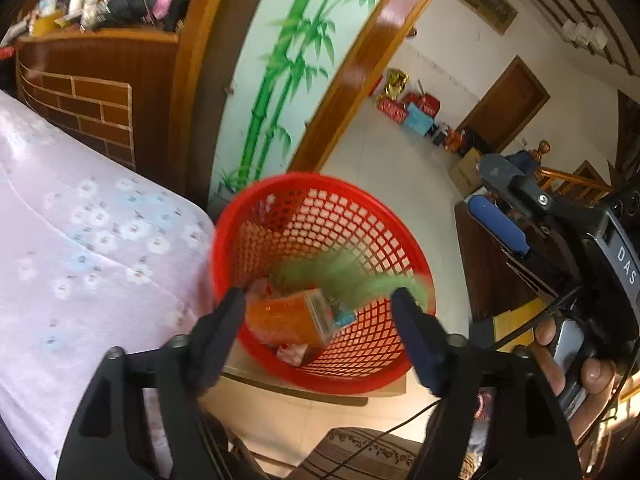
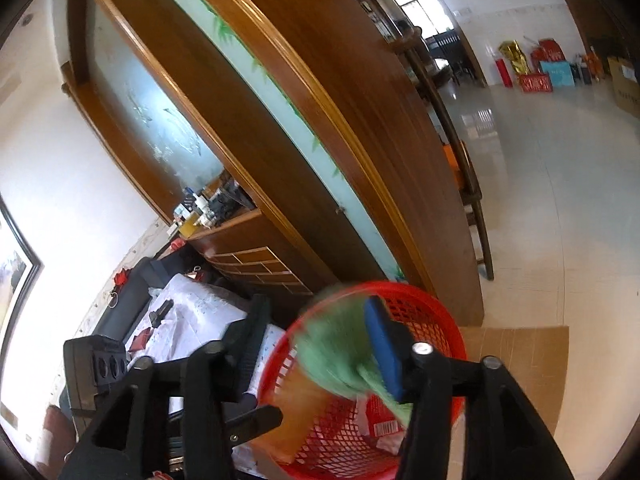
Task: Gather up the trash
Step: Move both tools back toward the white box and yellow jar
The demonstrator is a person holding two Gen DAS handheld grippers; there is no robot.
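A: Where is the trash relative to our tongs?

B: In the red basket (image 1: pixel 360 236), which sits on a low table edge (image 1: pixel 280 384) beside the flowered bedcover (image 1: pixel 80 240). Our left tongs (image 1: pixel 318 300) hover over the basket's near rim, fingers well apart with nothing between them. Straight ahead of them lies an orange packet (image 1: pixel 288 320), inside the basket.

A: And the right tongs?

B: Our right tongs (image 2: pixel 316 320) are over the same basket (image 2: pixel 432 312), fingers apart. A blurred green wrapper (image 2: pixel 336 356) lies between them, just against the blue pad (image 2: pixel 384 356); we cannot tell whether it touches. The pads are not pressing on it. In the left view the same green wrapper (image 1: pixel 340 276) streaks across the basket's inside.

A: Counts?

B: One basket, one green wrapper, one orange packet, and at least two smaller pale scraps (image 1: pixel 294 354) low in the basket; blur keeps us from counting them surely. Two tongs, and one hand (image 1: pixel 576 364) on the right handle.

A: Any writing?

B: "DAS" on the right tong's body (image 1: pixel 626 266). A barcode (image 2: pixel 386 427) shows on a red packet; its print is too small to read.
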